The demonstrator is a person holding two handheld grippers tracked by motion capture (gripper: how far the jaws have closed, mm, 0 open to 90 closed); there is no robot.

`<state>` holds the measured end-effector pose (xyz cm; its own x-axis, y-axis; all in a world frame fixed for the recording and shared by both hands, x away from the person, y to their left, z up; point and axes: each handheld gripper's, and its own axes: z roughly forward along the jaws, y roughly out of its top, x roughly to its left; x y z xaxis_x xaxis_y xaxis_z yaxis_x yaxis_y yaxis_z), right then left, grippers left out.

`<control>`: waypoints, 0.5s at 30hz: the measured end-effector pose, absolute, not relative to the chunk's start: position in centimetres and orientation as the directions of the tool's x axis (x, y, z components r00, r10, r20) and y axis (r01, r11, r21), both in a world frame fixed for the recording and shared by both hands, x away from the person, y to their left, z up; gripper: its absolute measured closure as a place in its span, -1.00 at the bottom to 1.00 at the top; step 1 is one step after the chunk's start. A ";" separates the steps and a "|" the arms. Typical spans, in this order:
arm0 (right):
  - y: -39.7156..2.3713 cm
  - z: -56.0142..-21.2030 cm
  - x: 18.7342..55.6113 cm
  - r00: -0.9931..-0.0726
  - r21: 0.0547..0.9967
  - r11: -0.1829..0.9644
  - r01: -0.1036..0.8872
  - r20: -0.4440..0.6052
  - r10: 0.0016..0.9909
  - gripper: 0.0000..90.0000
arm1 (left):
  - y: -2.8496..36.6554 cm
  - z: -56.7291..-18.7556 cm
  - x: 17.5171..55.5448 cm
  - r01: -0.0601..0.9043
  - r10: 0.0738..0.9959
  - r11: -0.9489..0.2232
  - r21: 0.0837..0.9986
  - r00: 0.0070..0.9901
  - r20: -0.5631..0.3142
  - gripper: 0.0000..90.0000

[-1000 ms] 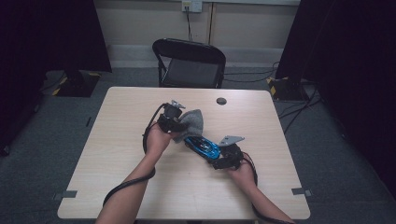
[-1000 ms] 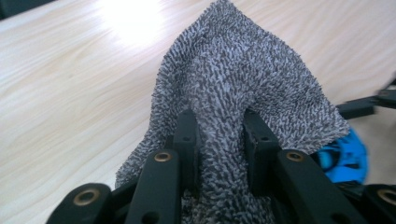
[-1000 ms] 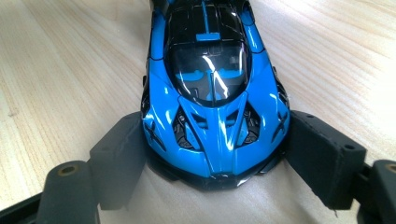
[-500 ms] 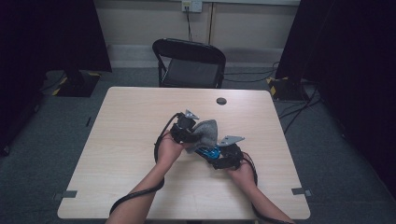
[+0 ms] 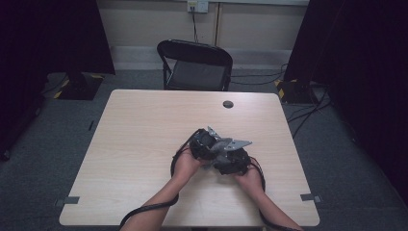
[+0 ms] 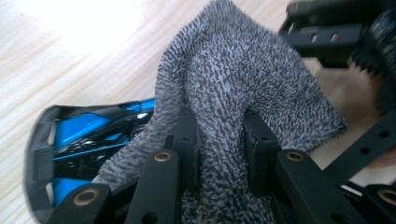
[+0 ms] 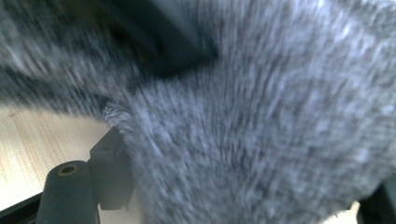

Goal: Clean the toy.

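The left gripper (image 6: 219, 140) is pinching a grey towel (image 6: 233, 84) that lies over a blue and black case (image 6: 79, 140) on the worktop (image 5: 144, 134). In the right gripper view the towel is blurred; the right gripper (image 5: 231, 161) seems spread wide around it.

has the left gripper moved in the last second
Yes. In the high view the left gripper, shut on the grey cloth, has come toward the table's near edge and rightward, closing up against the right gripper.
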<state>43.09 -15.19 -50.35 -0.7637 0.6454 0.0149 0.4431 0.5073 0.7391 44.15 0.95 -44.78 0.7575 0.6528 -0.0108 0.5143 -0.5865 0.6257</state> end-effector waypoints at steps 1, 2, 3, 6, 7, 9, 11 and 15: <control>-15.2 -50.4 43.1 -0.764 0.739 0.507 0.443 0.015 0.645 -0.49 | 0.8 -44.8 44.1 0.511 0.653 -0.592 0.623 0.757 -0.001 0.58; -15.2 -50.4 43.1 -0.763 0.739 0.507 0.444 0.015 0.646 -0.49 | 0.7 -44.8 44.0 0.506 0.651 -0.596 0.624 0.759 0.006 0.58; -15.2 -50.4 43.1 -0.763 0.739 0.507 0.444 0.015 0.646 -0.49 | 0.8 -44.8 44.0 0.507 0.652 -0.596 0.623 0.759 0.006 0.58; -15.2 -50.4 43.1 -0.763 0.739 0.507 0.444 0.015 0.646 -0.49 | 0.9 -44.7 44.2 0.514 0.652 -0.591 0.622 0.758 -0.007 0.58; -15.2 -50.4 43.1 -0.763 0.739 0.507 0.444 0.015 0.646 -0.49 | 1.0 -44.6 44.2 0.515 0.650 -0.592 0.620 0.760 -0.009 0.58; -15.2 -50.4 43.1 -0.764 0.739 0.507 0.443 0.014 0.646 -0.49 | 0.9 -44.6 44.3 0.511 0.647 -0.599 0.616 0.762 -0.004 0.58; -15.2 -50.4 43.1 -0.763 0.739 0.507 0.443 0.014 0.646 -0.49 | 0.8 -44.6 44.2 0.506 0.646 -0.604 0.615 0.763 0.007 0.58; -15.2 -50.3 43.1 -0.763 0.739 0.507 0.444 0.015 0.646 -0.49 | 0.9 -44.4 44.4 0.509 0.647 -0.603 0.614 0.763 0.003 0.58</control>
<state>43.09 -15.19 -50.35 -0.7631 0.6461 0.0146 0.4436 0.5073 0.7388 44.38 0.94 -44.43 0.7628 0.6466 0.0034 0.5088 -0.6034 0.6140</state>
